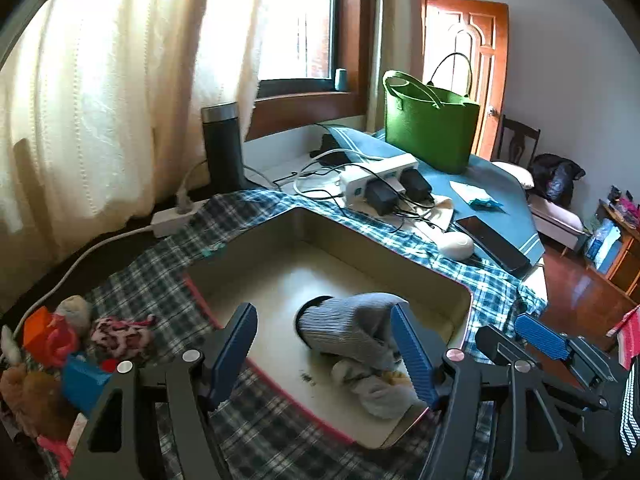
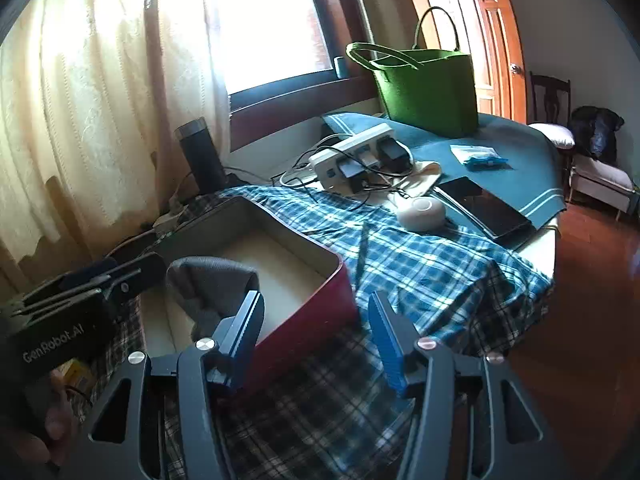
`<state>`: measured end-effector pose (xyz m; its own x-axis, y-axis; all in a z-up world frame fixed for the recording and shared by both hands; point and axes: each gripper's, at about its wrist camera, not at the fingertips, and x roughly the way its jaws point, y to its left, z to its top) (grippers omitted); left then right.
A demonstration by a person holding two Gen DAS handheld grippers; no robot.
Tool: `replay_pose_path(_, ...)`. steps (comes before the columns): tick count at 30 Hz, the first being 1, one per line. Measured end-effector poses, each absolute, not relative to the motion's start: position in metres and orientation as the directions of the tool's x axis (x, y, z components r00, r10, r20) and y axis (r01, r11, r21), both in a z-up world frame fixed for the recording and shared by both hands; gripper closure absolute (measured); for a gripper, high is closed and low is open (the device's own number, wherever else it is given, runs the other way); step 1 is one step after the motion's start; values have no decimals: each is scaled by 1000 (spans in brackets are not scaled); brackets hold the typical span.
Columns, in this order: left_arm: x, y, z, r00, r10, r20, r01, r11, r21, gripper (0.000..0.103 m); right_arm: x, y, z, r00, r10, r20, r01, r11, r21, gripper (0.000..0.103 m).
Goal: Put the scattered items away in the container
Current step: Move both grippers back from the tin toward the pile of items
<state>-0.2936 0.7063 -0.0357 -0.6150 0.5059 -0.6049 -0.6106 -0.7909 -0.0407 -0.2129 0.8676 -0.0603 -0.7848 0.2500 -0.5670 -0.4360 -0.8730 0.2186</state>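
Note:
A red box with a beige inside (image 1: 248,236) sits on a plaid cloth; it also shows in the right wrist view (image 2: 308,312). A grey ribbed sock (image 1: 344,330) lies in it over a pale cloth bundle (image 1: 376,392). My left gripper (image 1: 324,352) is open above the box, its right finger touching the sock. A pile of small items lies left of the box: a pink patterned piece (image 1: 120,334), an orange block (image 1: 38,330), a blue block (image 1: 84,380). My right gripper (image 2: 316,340) is open and empty over the box's near corner. The sock shows as a grey shape (image 2: 212,280).
Behind the box are a white power strip with black chargers (image 1: 380,184), a white puck (image 1: 456,245), a dark phone (image 1: 492,242), a black tumbler (image 1: 222,144) and a green tote bag (image 1: 432,132). A second power strip (image 1: 176,218) lies far left. The table edge drops to a wooden floor at right.

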Motion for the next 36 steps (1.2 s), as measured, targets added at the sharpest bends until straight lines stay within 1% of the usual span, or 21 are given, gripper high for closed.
replay_pose_path(11, -285, 635, -34, -674, 405, -618, -502, -865, -19, 32, -216, 821, -51, -826, 167, -538, -334, -915, 228, 45)
replay_pose_path(15, -304, 592, -40, -695, 343, -632, -405, -913, -49, 32, -226, 800, -48, -836, 118, -536, -277, -933, 228, 43)
replay_pose_path(19, -312, 539, -47, -713, 290, -639, -313, -946, -81, 32, -247, 789, -41, -828, 141, -543, -283, -941, 186, 41)
replay_pose_path(21, -314, 516, -48, -723, 268, -637, -281, -956, -83, 32, -255, 788, -36, -826, 142, -546, -294, -934, 201, 41)
replay_pose_path(23, -321, 493, -51, -733, 238, -638, -242, -967, -82, 32, -260, 779, -32, -836, 108, -538, -265, -938, 224, 41)
replay_pose_path(27, -340, 452, -59, -726, 201, -658, -160, -979, -122, 32, -273, 737, -34, -840, 30, -542, -160, -968, 195, 34)
replay_pose_path(29, -344, 438, -63, -715, 194, -671, -133, -981, -142, 32, -284, 712, -40, -826, -36, -563, -90, -977, 194, 34)
replay_pose_path(33, -347, 423, -67, -703, 190, -686, -108, -981, -161, 32, -302, 676, -56, -773, -180, -608, 40, -971, 237, 34)
replay_pose_path(36, -350, 416, -69, -699, 189, -690, -93, -980, -175, 32, -314, 650, -70, -728, -236, -644, 114, -968, 225, 34)
